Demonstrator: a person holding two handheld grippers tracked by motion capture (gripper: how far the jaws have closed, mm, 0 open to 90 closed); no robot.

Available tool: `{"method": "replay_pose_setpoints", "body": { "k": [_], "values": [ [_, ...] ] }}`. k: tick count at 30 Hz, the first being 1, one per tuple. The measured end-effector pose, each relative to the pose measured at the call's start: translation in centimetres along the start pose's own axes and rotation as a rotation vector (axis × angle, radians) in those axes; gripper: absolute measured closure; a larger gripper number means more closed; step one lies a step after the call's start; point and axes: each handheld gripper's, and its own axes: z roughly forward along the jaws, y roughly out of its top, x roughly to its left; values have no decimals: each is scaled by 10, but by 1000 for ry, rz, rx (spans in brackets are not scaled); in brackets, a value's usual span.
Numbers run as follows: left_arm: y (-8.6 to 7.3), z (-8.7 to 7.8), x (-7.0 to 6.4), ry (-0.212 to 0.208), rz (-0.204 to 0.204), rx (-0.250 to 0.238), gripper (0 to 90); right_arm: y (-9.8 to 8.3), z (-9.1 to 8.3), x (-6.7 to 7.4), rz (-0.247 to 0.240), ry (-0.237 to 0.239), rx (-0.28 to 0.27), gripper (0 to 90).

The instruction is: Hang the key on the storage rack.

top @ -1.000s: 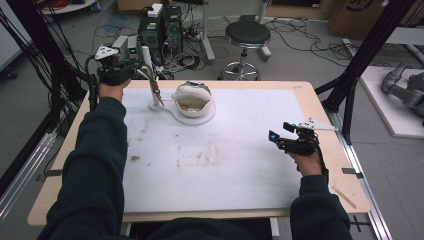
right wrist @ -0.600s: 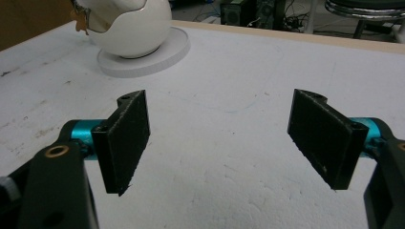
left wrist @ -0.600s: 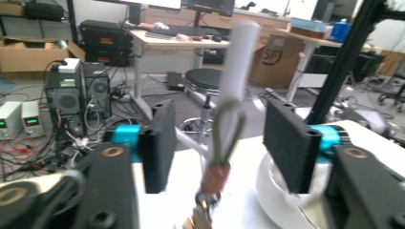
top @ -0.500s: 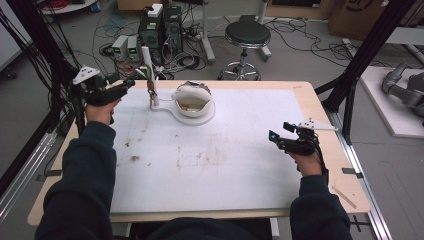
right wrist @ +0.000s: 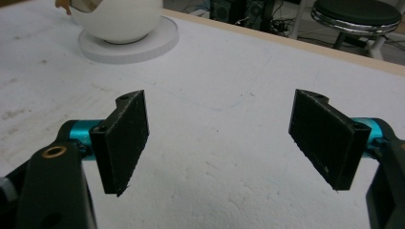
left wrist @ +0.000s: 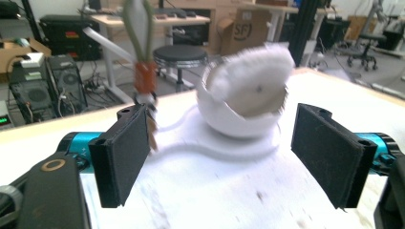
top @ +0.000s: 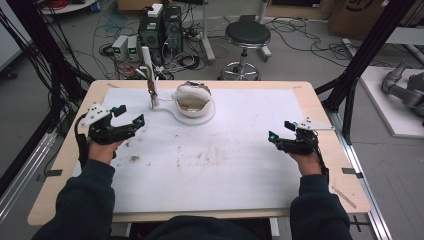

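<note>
The left gripper (top: 127, 115) has come back from the far left corner of the tabletop (top: 320, 120) and now points at the white bowl (top: 192, 102) by the far edge, jaws wide. The right gripper (top: 280, 131) waits near the right edge, jaws wide too. Go slow: the bowl sits on 1 round base (top: 197, 116)

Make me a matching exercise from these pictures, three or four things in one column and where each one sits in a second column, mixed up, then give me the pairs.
Things:
1. white bowl-shaped shell
2. left gripper
3. right gripper
4. round stool

Places:
A. on the floor beyond the table
B. near the table's right edge, jaws apart
C. on a round white base at the far side
D. near the table's left edge, jaws apart

Pairs: 1-C, 2-D, 3-B, 4-A
</note>
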Motion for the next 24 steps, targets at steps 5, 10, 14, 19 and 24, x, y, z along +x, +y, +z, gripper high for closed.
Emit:
{"method": "replay_pose_setpoints", "body": {
  "k": [5,10,14,19,24],
  "values": [
    [-22,-1,-11,14,-8,25,206,0,-2,2,-32,-41,17,217],
    [-34,-3,-12,32,-15,37,211,0,-2,3,-41,-44,22,217],
    [-37,-6,-12,31,-9,27,211,0,1,4,-45,-39,32,217],
    [-38,-8,-12,31,3,22,212,-2,1,4,-17,-38,31,217],
    [-38,-7,-13,23,3,21,214,-2,-1,6,-16,-41,30,217]
  ]
}}
